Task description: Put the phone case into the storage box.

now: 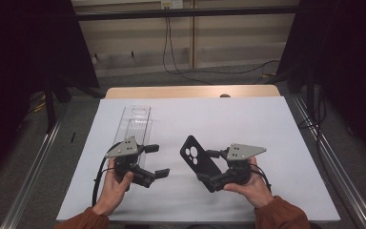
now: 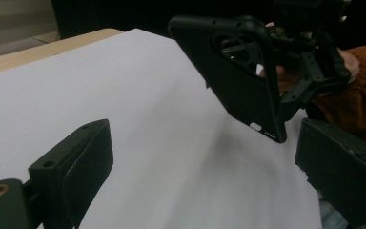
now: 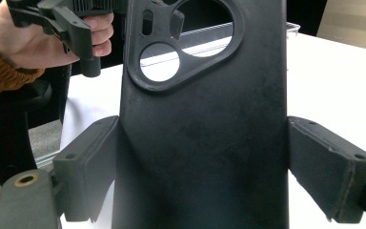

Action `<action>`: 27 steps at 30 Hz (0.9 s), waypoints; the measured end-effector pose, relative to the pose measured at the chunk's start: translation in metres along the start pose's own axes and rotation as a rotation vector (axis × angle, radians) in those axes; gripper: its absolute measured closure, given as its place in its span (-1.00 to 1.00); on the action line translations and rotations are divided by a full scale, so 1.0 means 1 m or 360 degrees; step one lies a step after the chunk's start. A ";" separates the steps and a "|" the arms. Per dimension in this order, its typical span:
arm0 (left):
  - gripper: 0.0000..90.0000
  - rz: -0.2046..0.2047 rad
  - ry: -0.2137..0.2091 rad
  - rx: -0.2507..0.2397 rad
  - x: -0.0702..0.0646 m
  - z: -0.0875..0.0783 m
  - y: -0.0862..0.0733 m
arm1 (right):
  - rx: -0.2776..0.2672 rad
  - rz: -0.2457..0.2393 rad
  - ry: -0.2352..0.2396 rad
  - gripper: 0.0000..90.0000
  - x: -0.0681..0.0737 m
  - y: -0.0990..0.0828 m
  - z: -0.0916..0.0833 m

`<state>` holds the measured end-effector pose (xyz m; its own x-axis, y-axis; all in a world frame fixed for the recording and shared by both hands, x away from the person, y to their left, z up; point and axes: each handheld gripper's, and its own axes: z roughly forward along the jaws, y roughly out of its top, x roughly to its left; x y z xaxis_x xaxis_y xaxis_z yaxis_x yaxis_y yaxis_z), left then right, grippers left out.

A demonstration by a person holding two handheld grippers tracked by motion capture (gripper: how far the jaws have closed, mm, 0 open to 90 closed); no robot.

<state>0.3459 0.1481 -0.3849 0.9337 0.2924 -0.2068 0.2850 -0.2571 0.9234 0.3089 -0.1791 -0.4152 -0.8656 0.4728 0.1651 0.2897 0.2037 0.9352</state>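
A black phone case (image 1: 198,160) with a camera cut-out is held slanted above the white sheet (image 1: 248,119). My right gripper (image 1: 208,167) is shut on its long edges. In the right gripper view the case (image 3: 205,119) stands between both pads (image 3: 90,162), which press its sides. My left gripper (image 1: 158,160) is open to the left of the case, jaws pointing toward it, with nothing between them. The left gripper view has its jaws wide apart around bare sheet, with the case (image 2: 238,81) and the right gripper (image 2: 314,62) ahead.
A clear plastic package (image 1: 136,121) lies on the sheet behind the left gripper. The wooden table edge (image 1: 190,91) runs along the back. Cables lie on the floor beyond, and dark curtains hang at both sides.
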 end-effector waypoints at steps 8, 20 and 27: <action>-0.97 0.0034 -0.0102 0.0011 0.003 0.005 0.015 | 0.0010 -0.0019 0.0019 -0.69 0.000 0.007 -0.001; -0.93 0.0093 -0.0176 0.0024 0.010 0.011 0.034 | -0.0001 -0.0049 0.0072 -0.69 -0.006 0.018 0.003; -0.90 0.0117 -0.0214 0.0060 0.014 0.014 0.035 | -0.0046 -0.0045 0.0077 -0.69 -0.011 0.016 0.004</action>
<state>0.3722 0.1304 -0.3597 0.9723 0.1462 -0.1826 0.2202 -0.3088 0.9253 0.3252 -0.1774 -0.4031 -0.8921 0.4252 0.1526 0.2533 0.1911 0.9483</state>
